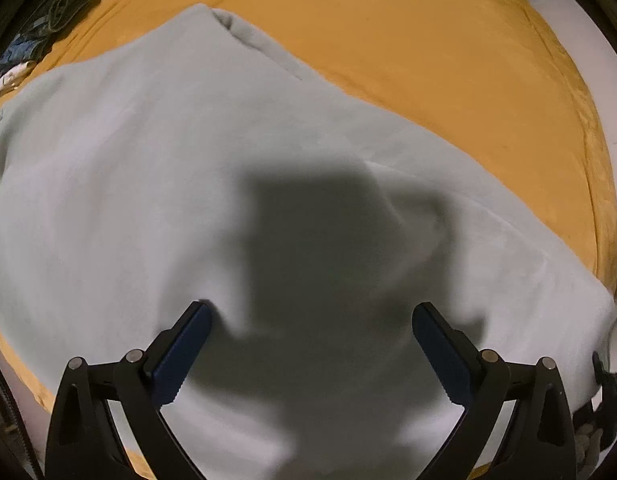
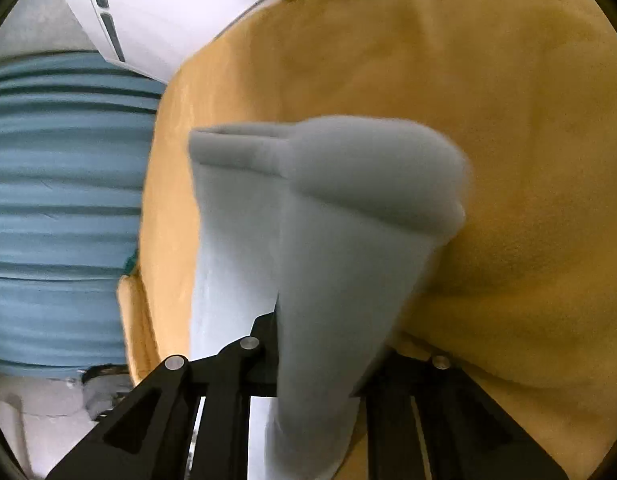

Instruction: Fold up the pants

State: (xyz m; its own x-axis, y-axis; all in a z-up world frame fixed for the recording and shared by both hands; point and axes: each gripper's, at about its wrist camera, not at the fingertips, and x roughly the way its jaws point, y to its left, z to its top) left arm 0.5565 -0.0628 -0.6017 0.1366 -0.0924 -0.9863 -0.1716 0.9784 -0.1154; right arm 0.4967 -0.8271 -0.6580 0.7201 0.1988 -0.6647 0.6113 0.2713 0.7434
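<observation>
The pale grey pants [image 1: 212,168] lie spread flat over an orange blanket [image 1: 448,52], filling most of the left wrist view. The left claw [image 1: 311,312] hovers just above them with its two blue-padded fingers [image 1: 180,356] spread wide and nothing between them — its blocky shadow falls on the fabric right ahead of the tips. Beyond the claw's far left, at the blanket's edge, sits a heap of dark clothes [image 1: 56,4].

The right claw [image 2: 316,344] is pinching a bunched leg of the pants [image 2: 332,216]; the cloth rises from between its black arms and drapes ahead of it, covering the tips, with the hemmed end folded over at the top. The orange blanket [image 2: 488,80] lies under and to the right of this claw — to its left is a blue ribbed surface [image 2: 60,200].
</observation>
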